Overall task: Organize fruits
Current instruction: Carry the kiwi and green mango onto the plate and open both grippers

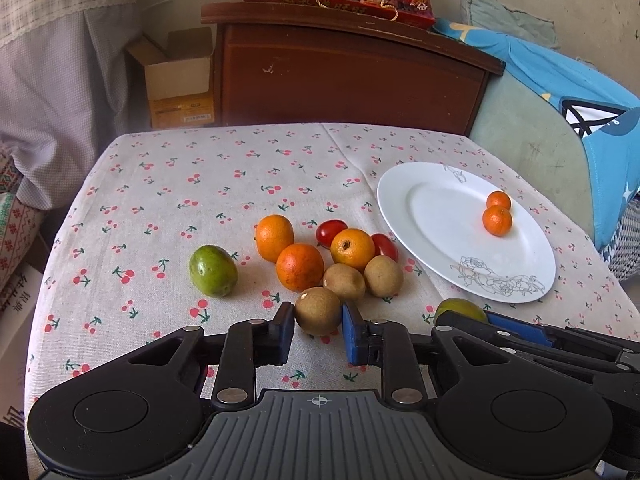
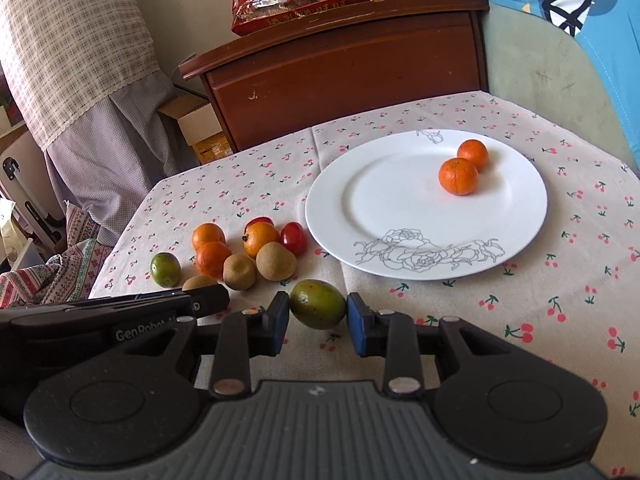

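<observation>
The left gripper (image 1: 318,320) brackets a brown kiwi (image 1: 318,311) on the table (image 1: 160,184), its blue pads touching the fruit on both sides, so it appears clamped on it. The right gripper (image 2: 318,312) likewise closes on a green-yellow fruit (image 2: 317,304) just in front of the white plate (image 2: 360,208). Two small oranges (image 2: 458,176) lie touching each other on the plate's far right part. Left of the plate sits a loose cluster: three oranges (image 1: 300,267), two more kiwis (image 1: 383,276), two red cherry tomatoes (image 1: 331,231), and a green fruit (image 1: 213,270) slightly apart to the left.
</observation>
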Motion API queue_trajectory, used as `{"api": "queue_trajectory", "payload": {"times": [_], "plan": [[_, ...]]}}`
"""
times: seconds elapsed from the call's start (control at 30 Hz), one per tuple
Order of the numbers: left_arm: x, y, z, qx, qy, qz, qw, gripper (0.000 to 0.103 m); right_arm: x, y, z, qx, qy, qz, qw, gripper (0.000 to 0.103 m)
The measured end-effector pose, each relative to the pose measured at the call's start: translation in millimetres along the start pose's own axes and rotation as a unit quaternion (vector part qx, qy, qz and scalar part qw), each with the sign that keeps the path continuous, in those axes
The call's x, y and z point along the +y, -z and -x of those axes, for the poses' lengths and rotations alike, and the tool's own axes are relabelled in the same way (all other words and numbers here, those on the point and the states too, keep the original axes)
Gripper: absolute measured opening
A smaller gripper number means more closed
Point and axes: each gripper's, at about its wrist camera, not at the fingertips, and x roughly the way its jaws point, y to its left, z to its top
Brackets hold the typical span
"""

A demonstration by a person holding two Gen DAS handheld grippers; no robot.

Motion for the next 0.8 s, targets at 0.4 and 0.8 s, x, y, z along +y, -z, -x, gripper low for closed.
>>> {"api": "queue_trajectory", "payload": {"times": [0.4,0.8], "plan": [[-24.8,-41.7,24.5,-0.051,0.056,-0.004,0.9971,0.023,-37.7,-36.8,33.9,-0.089,0.035,-0.063,0.993,0.031],[-61.2,-47.8,-20.2,-0.016,0.076,-0.04,0.9962,0.023,-63.5,-28.5,13.2,-0.058,0.07,-0.111,0.99,0.031]]}}
